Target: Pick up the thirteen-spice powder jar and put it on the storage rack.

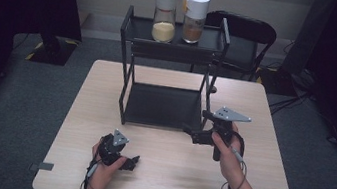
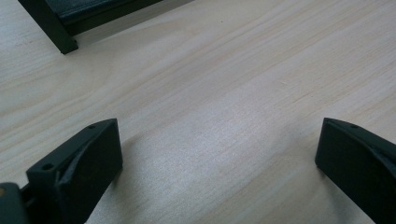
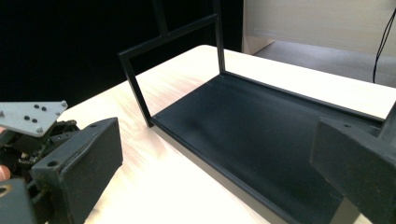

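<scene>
Right tool [image 1: 190, 130]: jaws spread wide, nothing between them. Held above the table [image 1: 159, 174] at the front right corner of the black rack [image 1: 165, 105], jaws pointing left toward the rack's front right post. In the right gripper view the jaws frame the rack's lower shelf [image 3: 261, 140], which is bare; the right jaw overlaps the near post, contact can't be confirmed. Grey plate on top, cable trailing down the forearm.

Left tool [image 1: 133, 162]: jaws also wide apart, holding nothing. Sits low at the front left of the table, jaws pointing right. Left gripper view looks down at bare wood between the jaws, with one rack foot [image 2: 65, 44] at top left, well apart from the jaws. The left tool [image 3: 32, 135] also appears at the left edge of the right gripper view, grey plate up.

Rack: two tiers, standing at the middle-back of the table, upright. Upper shelf [image 1: 175, 37] carries two jars side by side, near each other, both upright with white lids: left jar [image 1: 164, 15] with pale yellow contents, right jar [image 1: 194, 17] with brown contents. Both tools are well apart from the jars.

Behind the table: a dark chair [image 1: 246, 35].
</scene>
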A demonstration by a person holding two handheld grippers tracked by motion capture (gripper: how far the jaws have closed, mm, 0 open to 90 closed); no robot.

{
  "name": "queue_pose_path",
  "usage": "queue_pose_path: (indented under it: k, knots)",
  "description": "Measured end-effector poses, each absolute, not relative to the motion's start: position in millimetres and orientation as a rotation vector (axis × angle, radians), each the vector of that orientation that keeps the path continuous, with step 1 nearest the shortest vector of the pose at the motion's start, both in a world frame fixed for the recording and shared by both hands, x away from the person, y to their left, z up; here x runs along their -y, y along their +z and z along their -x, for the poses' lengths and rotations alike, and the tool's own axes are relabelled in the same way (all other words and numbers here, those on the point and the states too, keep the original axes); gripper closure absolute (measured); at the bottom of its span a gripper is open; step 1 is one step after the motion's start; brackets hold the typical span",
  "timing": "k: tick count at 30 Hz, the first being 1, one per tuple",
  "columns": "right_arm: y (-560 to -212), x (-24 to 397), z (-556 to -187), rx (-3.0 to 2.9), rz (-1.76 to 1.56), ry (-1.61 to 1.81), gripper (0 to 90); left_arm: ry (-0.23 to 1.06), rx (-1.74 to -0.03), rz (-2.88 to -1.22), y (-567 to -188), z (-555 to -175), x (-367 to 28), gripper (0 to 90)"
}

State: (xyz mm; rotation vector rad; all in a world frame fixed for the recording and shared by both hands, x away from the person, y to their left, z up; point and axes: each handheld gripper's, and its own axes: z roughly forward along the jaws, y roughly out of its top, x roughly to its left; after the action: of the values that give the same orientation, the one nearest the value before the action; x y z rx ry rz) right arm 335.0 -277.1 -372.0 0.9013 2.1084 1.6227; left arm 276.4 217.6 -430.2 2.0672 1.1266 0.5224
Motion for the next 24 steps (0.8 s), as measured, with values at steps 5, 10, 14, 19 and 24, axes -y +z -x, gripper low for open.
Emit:
queue_pose_path:
  k: [5,10,14,19,24]
  knots:
    - [-377.0,281.2,-332.4,-2.118,-0.903,1.62,1.4,0.522,-1.127,-2.067,-430.2,-276.4,-217.6,0.0]
    - [-382.3,285.7,-329.1,-2.119,-0.911,1.617,1.3,0.522,-1.127,-2.067,-430.2,-276.4,-217.5,0.0]
    - [-385.8,289.3,-327.6,-2.12,-0.916,1.615,1.4,0.522,-1.126,-2.067,-430.2,-276.5,-217.6,0.0]
    - [-389.7,293.8,-325.6,-2.125,-0.921,1.612,1.4,0.523,-1.127,-2.067,-430.2,-276.4,-217.6,0.0]
    - [-395.2,299.1,-322.6,-2.132,-0.925,1.599,1.3,0.522,-1.127,-2.066,-430.3,-276.4,-217.5,0.0]
